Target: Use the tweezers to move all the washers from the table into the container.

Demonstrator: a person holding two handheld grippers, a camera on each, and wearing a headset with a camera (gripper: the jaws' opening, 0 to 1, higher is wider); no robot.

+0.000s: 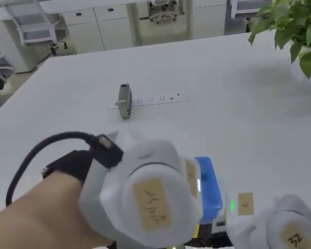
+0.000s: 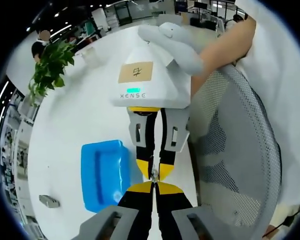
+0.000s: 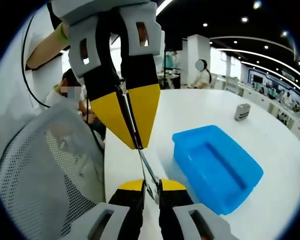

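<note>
Right gripper view: my right gripper [image 3: 151,187] is pinched tight on the lower end of the tweezers [image 3: 146,167]. The left gripper [image 3: 138,145] comes in from the top, its yellow pads pressed together on the upper part of the tweezers. Both are by the near edge of the tabletop [image 3: 200,107], next to a mesh chair [image 3: 45,165]. The blue container [image 3: 240,192] sits on the tabletop just inside that edge, right of the tweezers. A grey adapter [image 3: 242,112] is further in.

Left gripper view: both sets of jaws meet tip to tip, closed. I see the container [image 2: 87,165] left of them and a plant [image 2: 50,70] toward the far side.

Head view: the container [image 1: 213,181] is near the near edge, between the two grippers and partly hidden. A power strip [image 1: 155,99] lies mid-tabletop.
</note>
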